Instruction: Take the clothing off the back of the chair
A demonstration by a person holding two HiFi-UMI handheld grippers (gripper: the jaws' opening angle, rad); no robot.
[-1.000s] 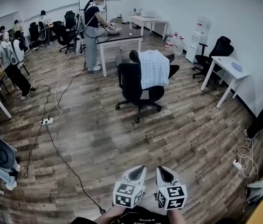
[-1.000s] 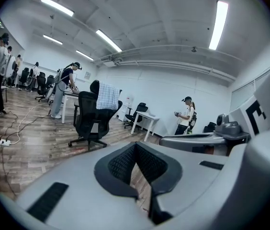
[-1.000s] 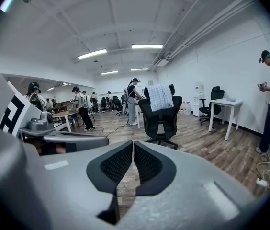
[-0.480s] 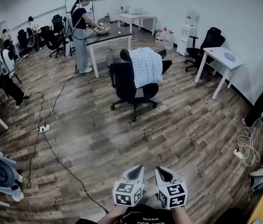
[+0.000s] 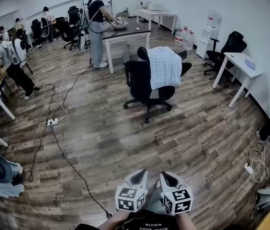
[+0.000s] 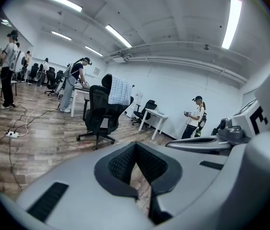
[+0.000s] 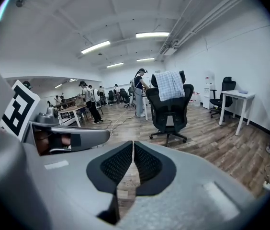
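Pale blue-and-white checked clothing (image 5: pixel 165 67) hangs draped over the back of a black office chair on castors (image 5: pixel 140 83). The chair stands in the middle of the brown wood-plank floor (image 5: pixel 125 143), far from the person holding the tools and just on the near side of a dark tabletop (image 5: pixel 128 32) where another person (image 5: pixel 96 25) is working. A black cable (image 5: pixel 68 157) trails across the floor to the left.

The left hand-held gripper (image 5: pixel 140 174) and the right hand-held gripper (image 5: pixel 169 175) sit side by side at the near edge of the head view, well apart from the chair. The left one's jaws are pressed together with nothing between them. The right one's show only a hairline slit, and it is empty too. Both gripper views look across open floor at the chair with the cloth on it.

By my reading, the step in hand is the approach, as the clothing is untouched and not yet within reach. The next move calls for closing the gap to the chair and spreading the jaws. At least one gripper must then pinch the fabric high on the backrest. The cloth would likely have to be lifted upward before it is drawn away, because it hangs over the top edge beside the headrest and could drag or catch there.

Compared with half a second ago, the chair sits slightly further right and lower in the head view, so the camera has swung a little. The chair looks no nearer, the clothing hangs the same way, and both grippers stay closed in the same spot.
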